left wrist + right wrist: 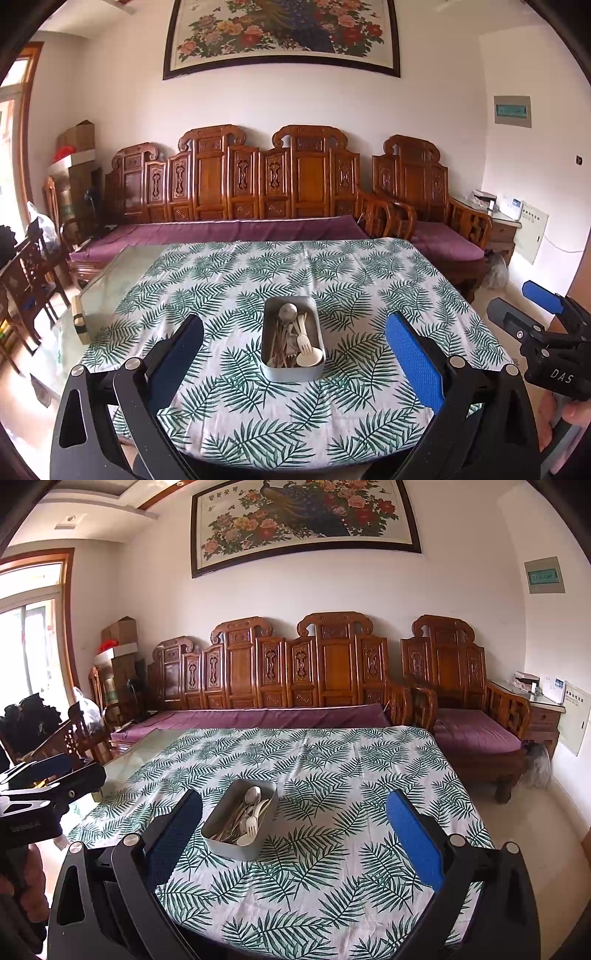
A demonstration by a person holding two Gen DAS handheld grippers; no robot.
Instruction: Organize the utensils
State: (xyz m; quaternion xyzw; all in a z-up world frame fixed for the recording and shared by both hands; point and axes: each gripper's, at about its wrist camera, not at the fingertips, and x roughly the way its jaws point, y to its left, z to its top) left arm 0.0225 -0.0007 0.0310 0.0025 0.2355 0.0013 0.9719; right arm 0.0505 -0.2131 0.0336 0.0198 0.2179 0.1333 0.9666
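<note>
Lying heaped in the metal tin (292, 338) mid-table, spoons, a pale fork (303, 341) and sticks are already gathered in one place, loosely jumbled. We hold the left gripper (293, 363) and right gripper (293, 843) back above the leaf-print cloth (236, 417), both spread wide and empty, probably for a clear view.

A home living room: carved wooden sofa (236, 184), framed flower painting (284, 33), cloth-covered table (369, 273)

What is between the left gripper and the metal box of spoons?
Only bare leaf-print tablecloth lies between the left gripper and the metal box, in the left wrist view.
</note>
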